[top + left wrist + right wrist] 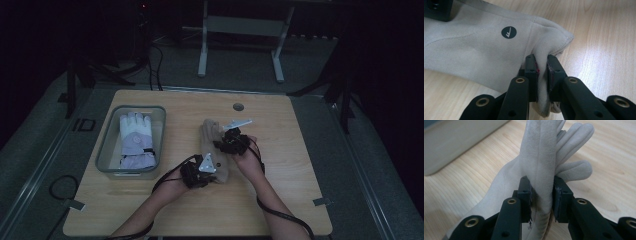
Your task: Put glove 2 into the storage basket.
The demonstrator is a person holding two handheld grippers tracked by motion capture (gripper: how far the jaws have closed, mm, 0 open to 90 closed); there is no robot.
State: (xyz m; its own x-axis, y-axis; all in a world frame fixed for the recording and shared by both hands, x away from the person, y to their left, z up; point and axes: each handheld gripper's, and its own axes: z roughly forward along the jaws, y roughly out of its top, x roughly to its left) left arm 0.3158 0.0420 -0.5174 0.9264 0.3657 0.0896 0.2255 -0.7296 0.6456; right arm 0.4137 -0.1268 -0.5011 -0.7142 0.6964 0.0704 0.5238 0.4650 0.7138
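Both grippers pinch the beige suede glove (214, 150): left gripper (542, 75) at the cuff, right gripper (541, 197) near the fingers. Judged step: lifting it. Next move likely calls for carrying it level to the grey plastic bin (106, 150) holding a white padded glove (135, 140).

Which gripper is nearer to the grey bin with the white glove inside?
Left. The left gripper holds the beige glove at its near end, just beside the bin. The right gripper grips the same glove farther away from the bin.
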